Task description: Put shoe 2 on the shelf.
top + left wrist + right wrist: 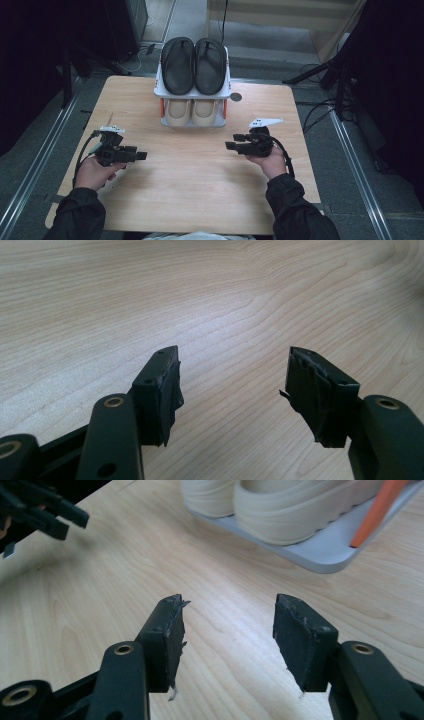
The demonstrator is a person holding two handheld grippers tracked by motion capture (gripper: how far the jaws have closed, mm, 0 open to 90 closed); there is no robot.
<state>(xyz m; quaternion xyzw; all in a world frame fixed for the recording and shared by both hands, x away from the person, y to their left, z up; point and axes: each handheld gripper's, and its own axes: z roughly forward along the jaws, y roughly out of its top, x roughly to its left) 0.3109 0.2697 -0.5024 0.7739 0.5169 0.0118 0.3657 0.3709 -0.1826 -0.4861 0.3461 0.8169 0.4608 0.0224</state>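
The left gripper (142, 156) hangs low over the bare wooden table (190, 200) with its jaws spread and nothing between them, pointing inward toward the middle. The right gripper (229, 145) mirrors it on the other side, jaws likewise parted and empty, angled toward the small white shoe rack (225, 75) at the far edge of the table. On the rack's lower shelf sits a pair of cream shoes (191, 112), toes facing the person; a pair of black sandals (194, 65) lies on top. This looks like the opening step, before any reach. Next, a gripper likely must advance to the rack and close on a shoe's edge.
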